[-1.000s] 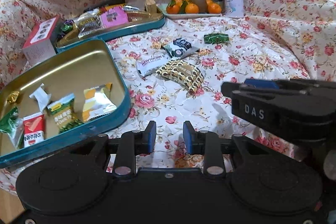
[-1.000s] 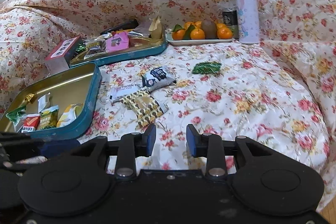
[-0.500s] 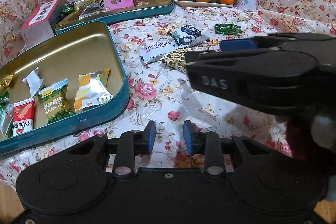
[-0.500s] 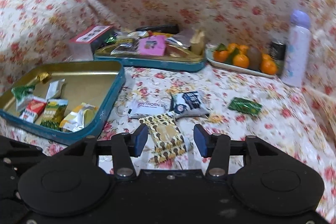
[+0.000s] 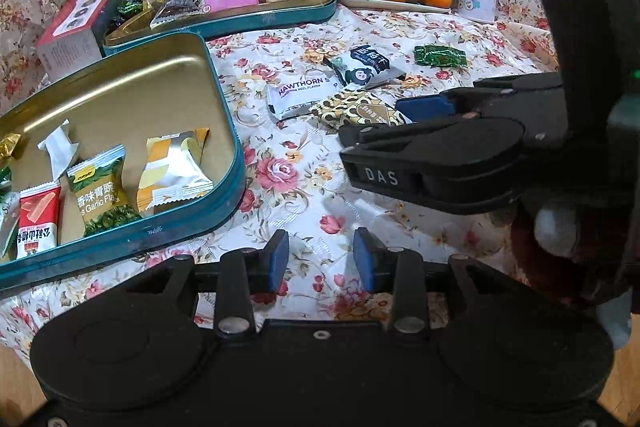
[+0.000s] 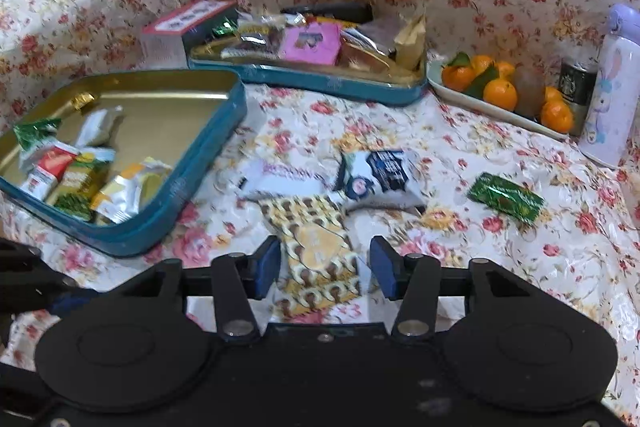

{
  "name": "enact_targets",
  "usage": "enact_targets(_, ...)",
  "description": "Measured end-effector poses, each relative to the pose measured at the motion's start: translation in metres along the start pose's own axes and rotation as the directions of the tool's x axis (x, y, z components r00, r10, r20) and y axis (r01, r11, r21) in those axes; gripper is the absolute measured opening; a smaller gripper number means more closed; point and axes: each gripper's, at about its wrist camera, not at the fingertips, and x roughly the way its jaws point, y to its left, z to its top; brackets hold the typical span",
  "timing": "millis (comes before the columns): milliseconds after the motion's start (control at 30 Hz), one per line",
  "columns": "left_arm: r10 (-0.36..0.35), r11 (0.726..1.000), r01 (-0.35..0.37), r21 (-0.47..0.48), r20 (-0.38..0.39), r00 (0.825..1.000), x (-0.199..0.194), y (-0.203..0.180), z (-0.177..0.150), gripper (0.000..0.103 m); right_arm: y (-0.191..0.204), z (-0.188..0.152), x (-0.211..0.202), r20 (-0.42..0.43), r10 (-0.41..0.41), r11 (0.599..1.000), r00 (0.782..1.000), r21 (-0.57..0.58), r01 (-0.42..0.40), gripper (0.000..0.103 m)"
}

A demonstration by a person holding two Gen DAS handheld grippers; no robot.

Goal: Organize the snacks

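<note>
Your right tongs (image 6: 324,269) stand open, their blue pads (image 6: 267,267) on either side of the near end of the gold-and-brown patterned packet (image 6: 316,247), which lies flat on the flowered surface (image 6: 520,267); whether the pads touch the wrapper cannot be told. Your left tongs (image 5: 321,259) are also open and hold nothing, hovering over bare cloth just beside the near corner of the open teal tin (image 5: 224,211). In the left wrist view the right tongs (image 5: 424,107) reach in from the right, their tip at the patterned packet (image 5: 356,111). Touching that packet are a white packet (image 5: 300,93) printed HAWTHORN and a white-and-dark-blue packet (image 6: 380,179); a green packet (image 6: 506,199) lies apart, further right. Inside the open tin you can see several wrapped snacks: an orange-and-silver one (image 5: 172,171), a green garlic-flavour one (image 5: 102,195), a red one (image 5: 38,223) and a white one (image 5: 60,151), all gathered at its left end. Behind it sits a second teal tin (image 6: 320,79), heaped with more snacks, among them a pink packet (image 6: 310,45), and a red-and-white box (image 5: 74,31) rests beside its left end. At the back right stand a white tray (image 6: 452,93) of oranges (image 6: 498,95), a dark can (image 6: 576,83) and a lilac bottle (image 6: 612,91).
</note>
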Motion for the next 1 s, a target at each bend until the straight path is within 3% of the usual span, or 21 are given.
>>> enact_targets(133, 0.008, 1.0, -0.008, 0.001, 0.006, 1.0, 0.0, -0.001, -0.001, 0.045, -0.003, -0.007, -0.008, 0.023, -0.033, 0.999, 0.999, 0.008, 0.033, 0.039)
enact_targets(333, 0.016, 1.0, -0.016, 0.01, 0.009, 1.0, 0.0, -0.002, -0.001, 0.045, -0.025, -0.024, -0.022, 0.044, -0.155, 0.983, 0.987, 0.111, 0.149, 0.038)
enact_targets(533, 0.024, 1.0, -0.024, 0.013, 0.005, 1.0, 0.0, -0.004, 0.0, 0.045, -0.043, -0.039, -0.027, 0.07, -0.292, 0.942, 0.954, 0.196, 0.274, 0.038)
enact_targets(800, 0.038, 0.999, -0.037, 0.034, -0.008, 0.999, 0.0, -0.007, 0.003, 0.045, -0.041, -0.048, -0.016, 0.147, -0.357, 0.927, 0.922, 0.179, 0.331, 0.038)
enact_targets(1000, 0.029, 0.998, -0.029, 0.055, -0.009, 1.0, -0.004, -0.008, 0.011, 0.044, -0.04, -0.057, -0.016, 0.193, -0.368, 0.92, 0.91, 0.219, 0.326, 0.038)
